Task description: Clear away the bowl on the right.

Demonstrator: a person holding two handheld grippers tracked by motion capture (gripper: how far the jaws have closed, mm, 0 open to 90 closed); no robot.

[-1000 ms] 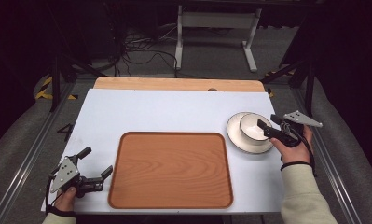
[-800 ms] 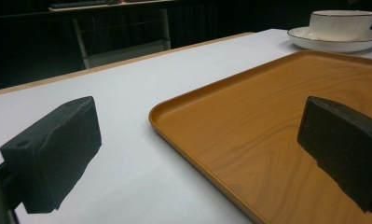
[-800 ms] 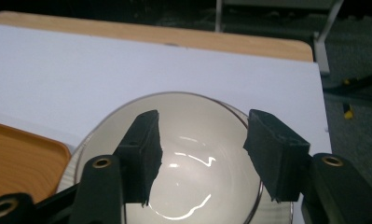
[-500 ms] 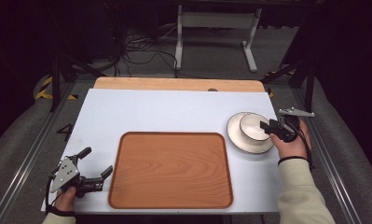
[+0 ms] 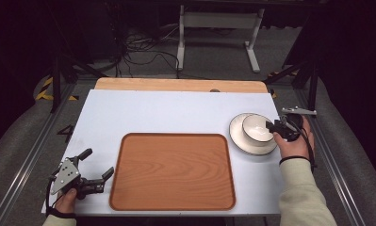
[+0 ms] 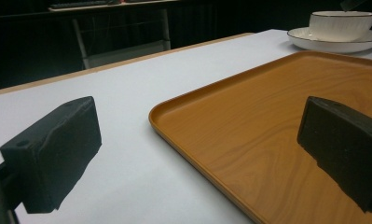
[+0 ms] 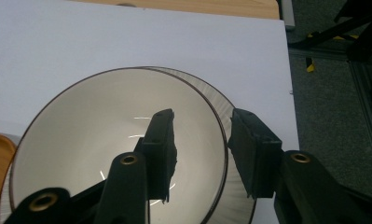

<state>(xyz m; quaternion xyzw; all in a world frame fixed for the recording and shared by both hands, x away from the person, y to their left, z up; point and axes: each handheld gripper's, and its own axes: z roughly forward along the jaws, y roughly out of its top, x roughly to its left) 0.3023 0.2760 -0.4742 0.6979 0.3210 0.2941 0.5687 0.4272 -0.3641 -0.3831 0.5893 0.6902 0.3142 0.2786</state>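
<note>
left tool (image 5: 97, 168): sits at about 7 o'clock on the bench (image 5: 176, 113), just off the tray's left edge. Jaws spread wide, nothing between them. In the left gripper view one jaw hangs over bare white bench and the other over the tray corner, so it's basically just parked there.

left hand (image 5: 65, 200): wrapped round the tool body from below, cable trailing off it.

tray (image 5: 172, 172): wooden, rounded corners, lying flat at roughly 6 o'clock, nothing on it. Well apart from the left tool's jaws, and just beside the saucer on its right side.

saucer (image 5: 240, 141): white, over at 3 o'clock on the bench, near the right edge. The bowl stands on it.

bowl (image 5: 256, 128): white with a thin dark rim, upright, on the saucer. In the left gripper view it shows far off at the top right, past the tray (image 6: 277, 121).

right tool (image 7: 202, 140): comes in from the 3 o'clock side and straddles the bowl's rim (image 7: 223, 154). One jaw is inside the bowl, the other outside the wall. The jaws have just been closing with the rim between them, but a gap is visible on both sides, so the pads aren't pinching it yet.

right hand (image 5: 291, 143): holds that tool just right of the saucer, light sleeve running down to the bottom edge.
</note>
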